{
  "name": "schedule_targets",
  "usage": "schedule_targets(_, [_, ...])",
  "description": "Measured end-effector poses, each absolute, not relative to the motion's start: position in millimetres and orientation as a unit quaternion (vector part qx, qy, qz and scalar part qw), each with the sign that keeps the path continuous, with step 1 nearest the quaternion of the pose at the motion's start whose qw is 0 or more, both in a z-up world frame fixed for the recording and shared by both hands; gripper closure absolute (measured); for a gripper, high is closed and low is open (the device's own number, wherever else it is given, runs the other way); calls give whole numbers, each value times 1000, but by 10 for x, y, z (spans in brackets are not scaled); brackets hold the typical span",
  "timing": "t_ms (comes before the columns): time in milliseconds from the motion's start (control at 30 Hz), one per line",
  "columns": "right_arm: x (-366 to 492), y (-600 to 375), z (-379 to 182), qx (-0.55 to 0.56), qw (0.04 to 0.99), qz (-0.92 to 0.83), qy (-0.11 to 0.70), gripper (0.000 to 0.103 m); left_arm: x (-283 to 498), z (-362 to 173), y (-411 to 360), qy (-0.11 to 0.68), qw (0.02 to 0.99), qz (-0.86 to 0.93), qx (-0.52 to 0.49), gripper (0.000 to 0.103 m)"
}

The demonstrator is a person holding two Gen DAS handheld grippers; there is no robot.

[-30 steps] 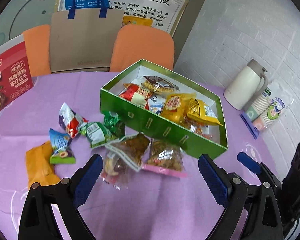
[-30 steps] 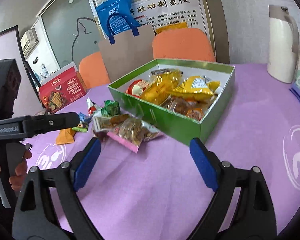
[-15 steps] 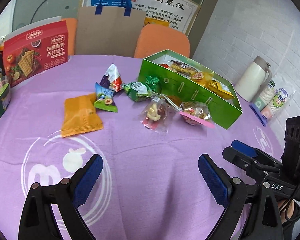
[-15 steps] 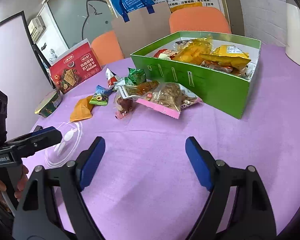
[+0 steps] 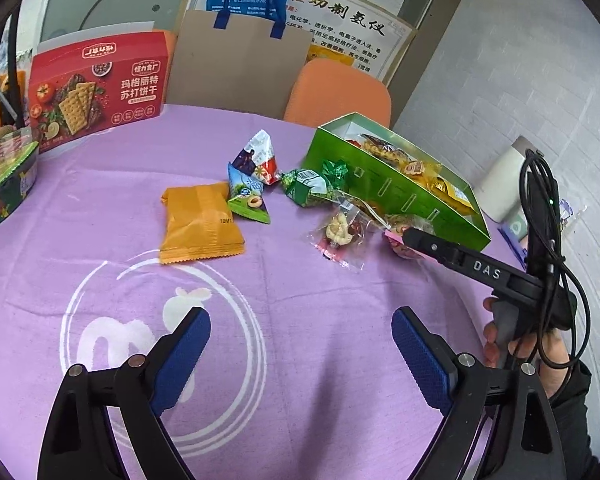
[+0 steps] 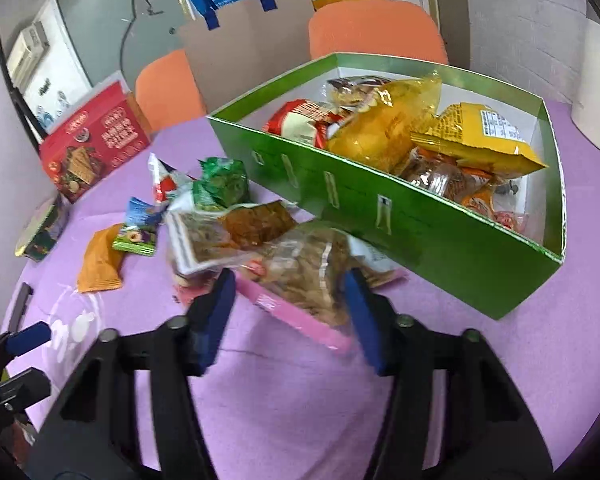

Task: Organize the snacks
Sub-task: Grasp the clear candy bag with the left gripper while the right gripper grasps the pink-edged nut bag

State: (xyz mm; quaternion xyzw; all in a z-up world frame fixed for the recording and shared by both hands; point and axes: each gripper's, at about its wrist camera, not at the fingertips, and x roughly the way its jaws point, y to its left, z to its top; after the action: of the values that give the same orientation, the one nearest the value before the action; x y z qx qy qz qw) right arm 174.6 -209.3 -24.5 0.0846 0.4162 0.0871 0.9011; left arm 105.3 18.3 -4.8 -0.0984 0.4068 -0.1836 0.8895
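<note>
The left gripper (image 5: 300,356) is hovering low over the purple tablecloth (image 5: 100,208) with its jaws spread wide and nothing between them, well short of the loose snacks. Ahead of it are lying an orange packet (image 5: 200,222), a small triangular pouch (image 5: 247,199) and a green packet (image 5: 310,188). Further right, the right gripper (image 6: 288,312) is reaching forward, its blue pads flanking a clear pink-edged snack bag (image 6: 304,276) just beside the green box (image 6: 380,208); contact is unclear.
</note>
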Motion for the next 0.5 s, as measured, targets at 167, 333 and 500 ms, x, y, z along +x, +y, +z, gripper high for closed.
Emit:
schedule_targets(167, [1524,-2200,-201,91,899,108,414,87,1215,-50,-19,409,886,-205,-78,16])
schedule_targets(333, [1227,-2294,-192,90,901,112,409,87,1555,-113,-244,418,883,-205,-57,21])
schedule_targets(500, [963,-2412,-198,100,899,118,409,87,1932,-224,-471,431,880,-195,-43,21])
